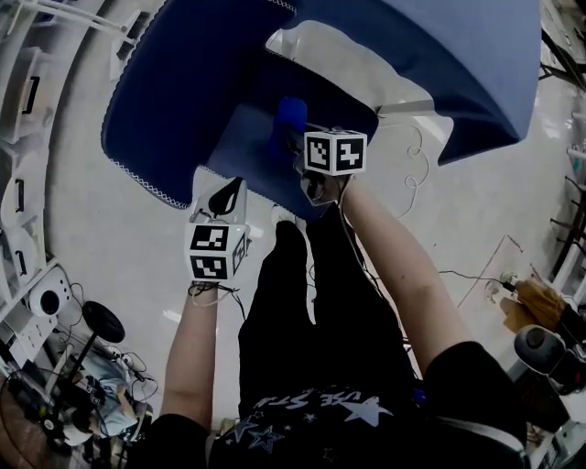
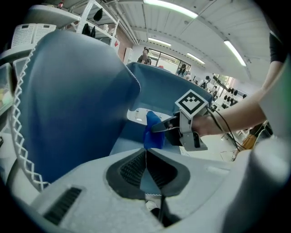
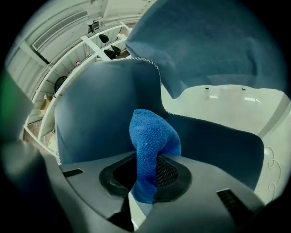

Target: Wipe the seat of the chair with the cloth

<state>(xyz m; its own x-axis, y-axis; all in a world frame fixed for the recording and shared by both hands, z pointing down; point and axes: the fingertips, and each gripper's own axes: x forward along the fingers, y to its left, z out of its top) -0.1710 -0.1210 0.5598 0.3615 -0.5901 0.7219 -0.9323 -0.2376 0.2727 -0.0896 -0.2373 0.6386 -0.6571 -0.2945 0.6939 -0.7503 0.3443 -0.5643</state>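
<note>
R. gripper point(image 1: 295, 145) pinches the blue cloth point(image 1: 289, 119) in its tongs, over the chair seat point(image 1: 240, 137); whether cloth touches seat, cannot tell. L. gripper point(image 1: 227, 196), at 7 o'clock from it, has tongs pressed together at the seat's edge. Only the L. gripper view shows the cloth point(image 2: 152, 129) from the side, hanging down; only the head view shows the floor point(image 1: 110, 238).

A lab-like hall: white shelving point(image 2: 97, 20), ceiling strip lights point(image 2: 170, 8), loose cables point(image 1: 417, 169) on the floor.
</note>
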